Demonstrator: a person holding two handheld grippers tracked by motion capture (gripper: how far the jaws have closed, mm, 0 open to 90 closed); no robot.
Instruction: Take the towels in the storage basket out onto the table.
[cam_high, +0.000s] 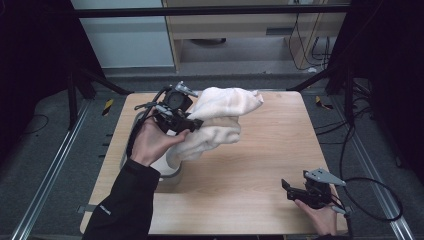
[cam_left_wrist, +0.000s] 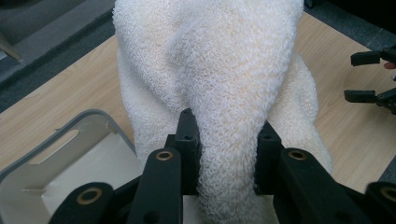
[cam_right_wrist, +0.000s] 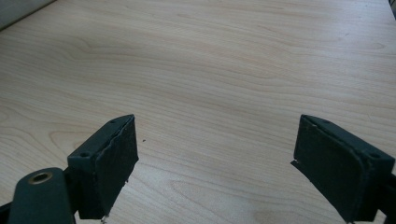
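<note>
1. A white terry towel (cam_high: 220, 122) is gripped by the left claw (cam_high: 192, 125), jaws clamped on a bunched fold; the pinch is seen close up in the left gripper view, towel (cam_left_wrist: 219, 93) between the pads.
2. The towel is held lifted over the left-rear part of the counter (cam_high: 260, 165), its lower end hanging into or just above a grey-rimmed bin (cam_high: 172, 172); contact cannot be told.
3. The bin (cam_left_wrist: 56, 158) is seen beside the claw, inside looks bare.
4. The right claw (cam_high: 292, 189) is released, jaws wide apart, nothing between them, resting low at the counter's near right corner, well apart from the towel.
5. Handling judged: soft, limp, light, not fragile, not slippery; it sags and folds wherever unsupported.
6. Best hold judged: a thick gathered fold or a corner, pinched deep; a second corner is needed for spreading.
</note>
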